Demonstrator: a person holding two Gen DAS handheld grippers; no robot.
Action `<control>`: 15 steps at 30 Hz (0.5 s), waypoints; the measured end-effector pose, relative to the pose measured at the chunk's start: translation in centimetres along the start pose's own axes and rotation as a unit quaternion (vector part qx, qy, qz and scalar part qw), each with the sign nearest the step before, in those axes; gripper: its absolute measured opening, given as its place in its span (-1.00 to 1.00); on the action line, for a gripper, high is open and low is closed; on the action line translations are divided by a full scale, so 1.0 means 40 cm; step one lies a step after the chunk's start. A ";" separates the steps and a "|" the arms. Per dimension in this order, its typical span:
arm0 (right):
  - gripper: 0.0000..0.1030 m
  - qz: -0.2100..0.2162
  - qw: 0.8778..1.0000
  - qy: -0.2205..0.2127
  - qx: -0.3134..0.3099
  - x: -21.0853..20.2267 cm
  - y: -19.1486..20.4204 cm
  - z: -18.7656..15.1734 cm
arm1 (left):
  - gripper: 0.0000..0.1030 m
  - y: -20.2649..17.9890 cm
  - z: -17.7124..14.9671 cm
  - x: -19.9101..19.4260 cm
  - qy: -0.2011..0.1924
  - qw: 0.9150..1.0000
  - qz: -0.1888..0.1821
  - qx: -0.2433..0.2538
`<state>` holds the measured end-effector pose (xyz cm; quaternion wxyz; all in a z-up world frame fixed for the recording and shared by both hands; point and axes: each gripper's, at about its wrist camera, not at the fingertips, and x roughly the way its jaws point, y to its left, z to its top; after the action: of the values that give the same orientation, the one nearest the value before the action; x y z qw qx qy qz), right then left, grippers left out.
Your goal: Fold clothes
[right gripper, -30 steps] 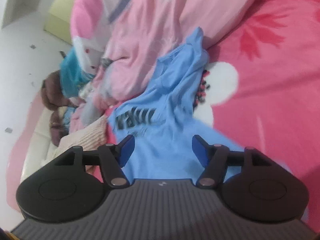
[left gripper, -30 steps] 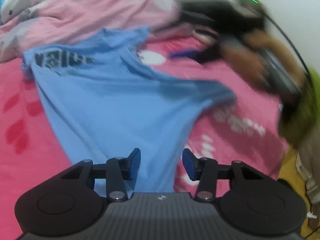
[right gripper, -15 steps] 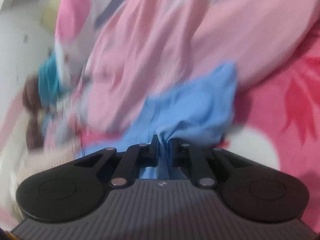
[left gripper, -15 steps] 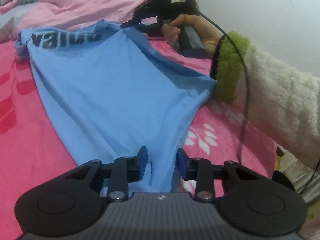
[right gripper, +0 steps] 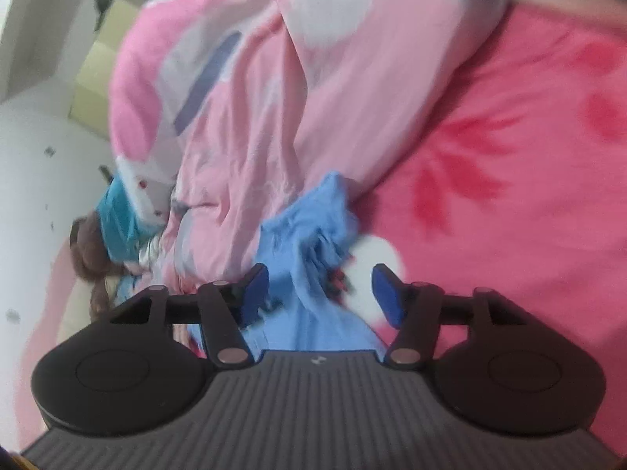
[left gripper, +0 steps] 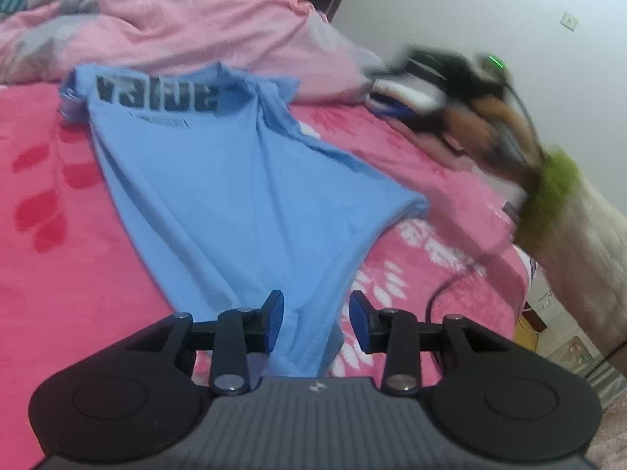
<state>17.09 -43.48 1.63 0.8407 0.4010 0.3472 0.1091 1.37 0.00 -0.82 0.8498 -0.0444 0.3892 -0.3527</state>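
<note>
Gaping after just opening, both the left gripper point(left gripper: 315, 319) and right gripper point(right gripper: 320, 293) straddle the blue T-shirt point(left gripper: 219, 180) unclamped (its bunched sleeve could crease any fold).

You see one readable print: big black block word on blue T-shirt point(left gripper: 219, 180), near its far end, upside down in left wrist view, reads roughly "value". Smaller line of print just beneath it, too fine to read. Right wrist view: no readable text.
</note>
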 end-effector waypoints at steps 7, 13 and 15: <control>0.26 -0.033 0.998 0.049 0.019 -0.179 -0.136 -0.189 | -0.10 0.027 -0.037 -0.073 -0.006 0.997 0.048 -0.061; 0.05 -0.001 0.998 0.064 -0.012 -0.144 -0.106 -0.297 | -0.01 0.020 -0.080 -0.052 0.013 0.991 0.093 -0.094; -0.61 -0.005 0.997 0.066 -0.039 -0.136 -0.089 -0.313 | -0.07 0.007 -0.088 -0.037 0.015 0.989 0.115 -0.087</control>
<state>4.33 -40.84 -3.82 0.8315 0.3582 0.3994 0.1440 -1.55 1.85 -2.44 0.8718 -0.0678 0.4334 -0.2181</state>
